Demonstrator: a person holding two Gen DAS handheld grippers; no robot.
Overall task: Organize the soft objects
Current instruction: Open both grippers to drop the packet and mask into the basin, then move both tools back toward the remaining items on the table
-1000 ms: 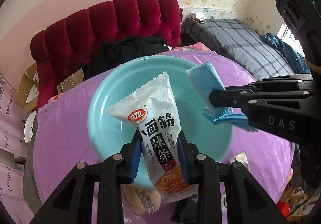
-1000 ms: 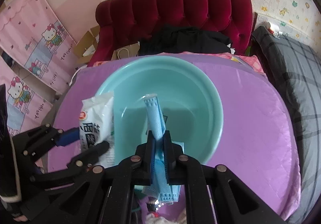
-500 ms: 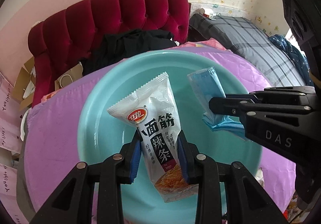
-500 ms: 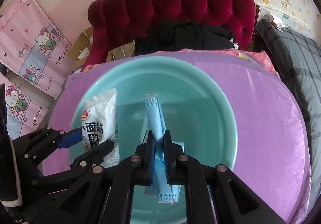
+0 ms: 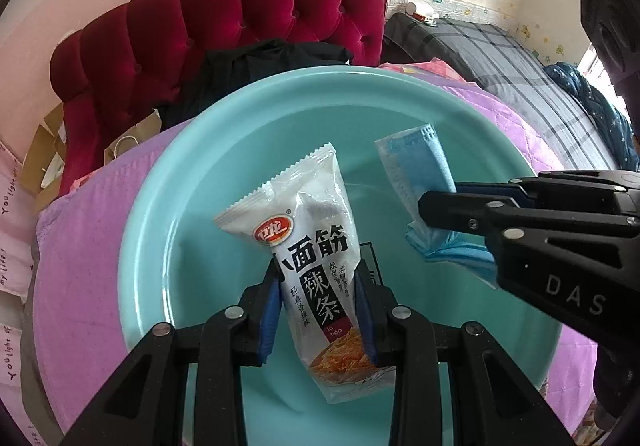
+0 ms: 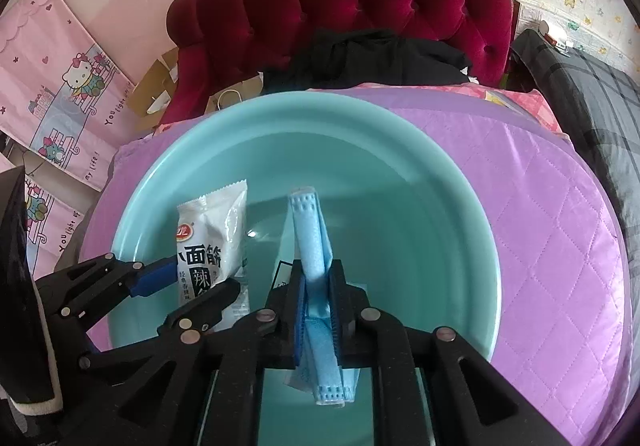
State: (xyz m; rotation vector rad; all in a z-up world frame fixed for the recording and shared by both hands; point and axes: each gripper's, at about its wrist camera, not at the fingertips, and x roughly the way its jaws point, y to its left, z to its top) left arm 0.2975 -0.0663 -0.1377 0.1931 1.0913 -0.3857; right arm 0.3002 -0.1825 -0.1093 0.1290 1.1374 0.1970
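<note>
Below me a teal basin sits on the purple quilt, both tools over it. My left gripper pinches a white snack packet on the left. My right gripper has the folded blue face mask between jaws that are opening. I judge this the drop-off step: next, release both fully, then lift clear.

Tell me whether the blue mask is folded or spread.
Folded: the blue mask stands as a narrow doubled strip between the right gripper's opening jaws.
</note>
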